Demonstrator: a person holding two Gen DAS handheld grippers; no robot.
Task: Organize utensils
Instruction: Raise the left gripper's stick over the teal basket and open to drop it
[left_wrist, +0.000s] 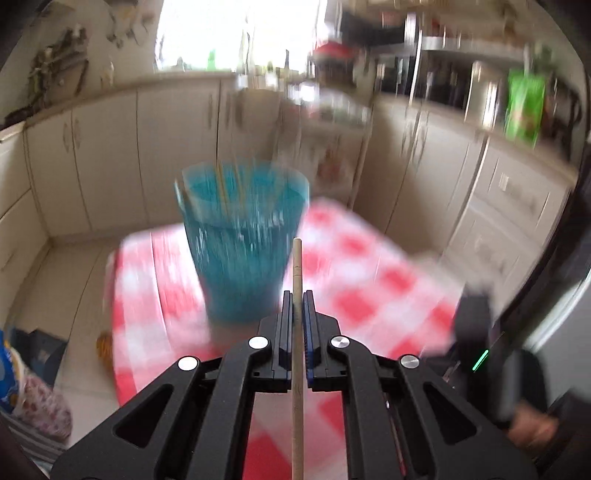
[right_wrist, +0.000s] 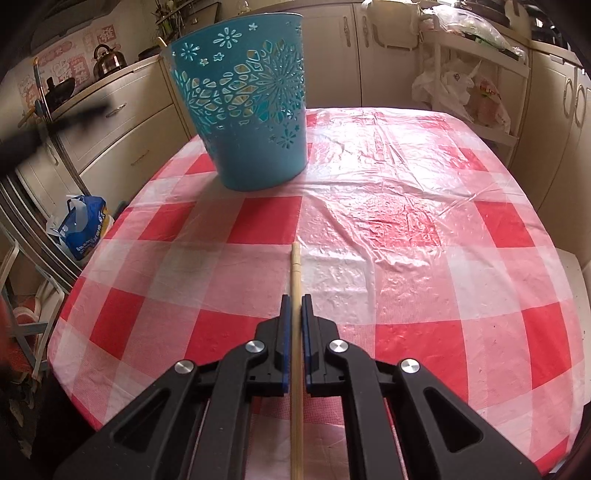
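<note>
A teal plastic bin with cut-out flower patterns stands on the red-and-white checked tablecloth. In the blurred left wrist view the same bin holds a few thin sticks. My left gripper is shut on a wooden chopstick that juts forward toward the bin's near wall, above the table. My right gripper is shut on another wooden chopstick, pointing down at the cloth well short of the bin.
Cream kitchen cabinets ring the table. A white shelf with plastic bags stands at the far right, a blue bag lies on the floor at left. A hand shows at the lower right of the left wrist view.
</note>
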